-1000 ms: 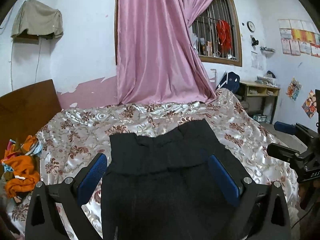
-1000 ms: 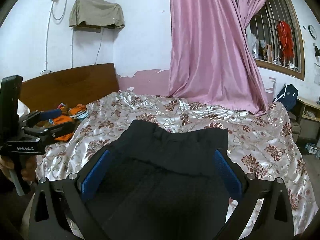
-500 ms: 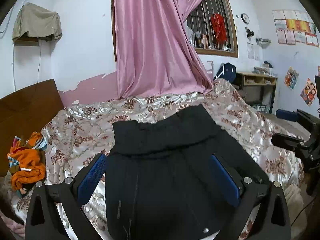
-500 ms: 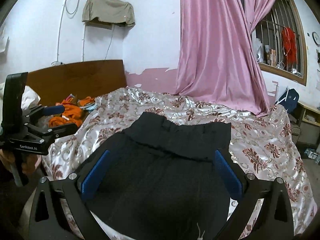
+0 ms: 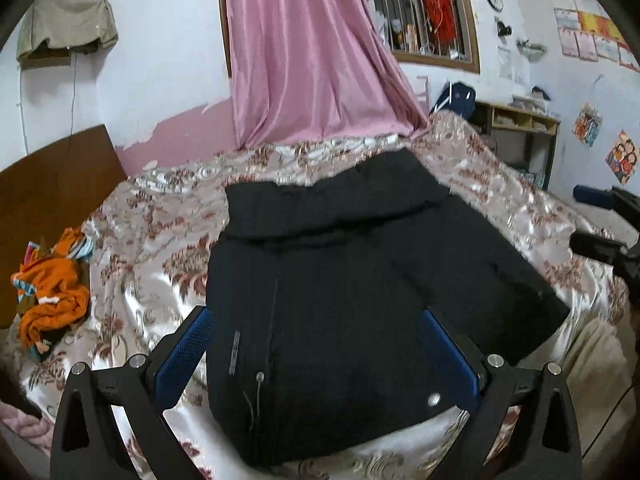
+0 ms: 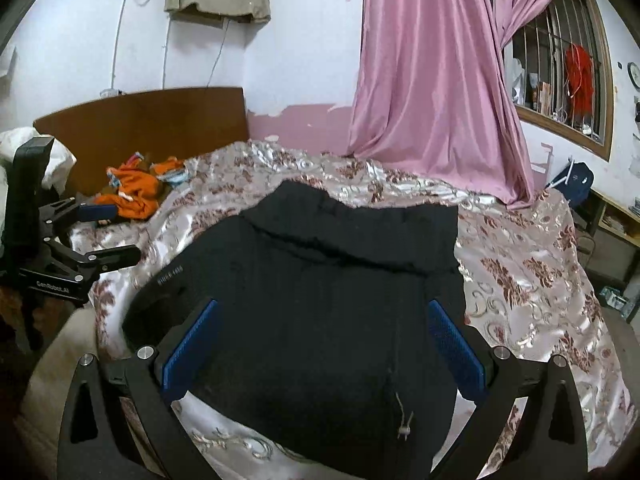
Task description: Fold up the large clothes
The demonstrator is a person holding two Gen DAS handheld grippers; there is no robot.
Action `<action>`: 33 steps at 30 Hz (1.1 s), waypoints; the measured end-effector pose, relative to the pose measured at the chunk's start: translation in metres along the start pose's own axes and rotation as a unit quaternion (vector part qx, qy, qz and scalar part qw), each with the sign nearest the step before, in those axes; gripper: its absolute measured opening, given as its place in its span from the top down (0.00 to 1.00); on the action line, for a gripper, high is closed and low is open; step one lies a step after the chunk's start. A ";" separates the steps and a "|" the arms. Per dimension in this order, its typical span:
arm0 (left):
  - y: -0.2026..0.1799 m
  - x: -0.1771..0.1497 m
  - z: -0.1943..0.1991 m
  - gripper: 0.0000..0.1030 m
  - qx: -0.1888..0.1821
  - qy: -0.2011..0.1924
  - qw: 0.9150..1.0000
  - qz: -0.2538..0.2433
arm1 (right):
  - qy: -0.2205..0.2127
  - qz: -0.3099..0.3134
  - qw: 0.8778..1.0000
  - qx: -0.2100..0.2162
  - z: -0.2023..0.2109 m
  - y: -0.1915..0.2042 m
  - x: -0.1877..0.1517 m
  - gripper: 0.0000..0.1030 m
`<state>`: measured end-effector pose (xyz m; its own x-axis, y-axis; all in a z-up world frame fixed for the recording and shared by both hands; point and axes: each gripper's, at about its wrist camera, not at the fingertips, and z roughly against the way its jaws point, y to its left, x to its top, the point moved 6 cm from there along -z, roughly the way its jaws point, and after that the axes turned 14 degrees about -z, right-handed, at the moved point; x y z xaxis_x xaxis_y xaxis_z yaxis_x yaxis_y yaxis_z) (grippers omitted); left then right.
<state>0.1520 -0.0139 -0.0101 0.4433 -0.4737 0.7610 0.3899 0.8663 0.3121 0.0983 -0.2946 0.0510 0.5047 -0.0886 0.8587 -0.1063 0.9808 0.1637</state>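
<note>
black jacket (image 5: 360,300) lies flat on the bed (image 5: 152,248), hem nearest, long axis toward the pink curtain (image 5: 312,60) | left tongs (image 5: 320,356) spread; right tongs (image 6: 324,356) spread; both above the hem, equally near

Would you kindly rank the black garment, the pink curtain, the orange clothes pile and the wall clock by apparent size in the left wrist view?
1. Black garment, though it lies nearest the camera, so the lead over the curtain is unsure.
2. Pink curtain.
3. Orange clothes pile.
4. Wall clock.
</note>
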 end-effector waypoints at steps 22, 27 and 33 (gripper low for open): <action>-0.017 -0.122 -0.055 0.00 -0.024 0.162 0.985 -0.057 | 0.200 0.144 0.967 -0.068 -0.057 0.001 -0.114 0.03; -0.034 -0.143 -0.078 0.00 -0.005 0.210 0.974 -0.083 | 0.247 0.088 0.961 -0.084 -0.080 -0.008 -0.135 0.03; -0.035 -0.142 -0.074 0.00 0.000 0.205 0.976 -0.080 | 0.217 0.180 0.942 -0.182 -0.092 -0.007 -0.158 0.03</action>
<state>0.1356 0.0118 -0.1715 0.6617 -0.6270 0.4112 0.4813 0.7757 0.4083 0.0980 -0.2716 -0.1307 0.8037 0.2632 0.5336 -0.0765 0.9351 -0.3459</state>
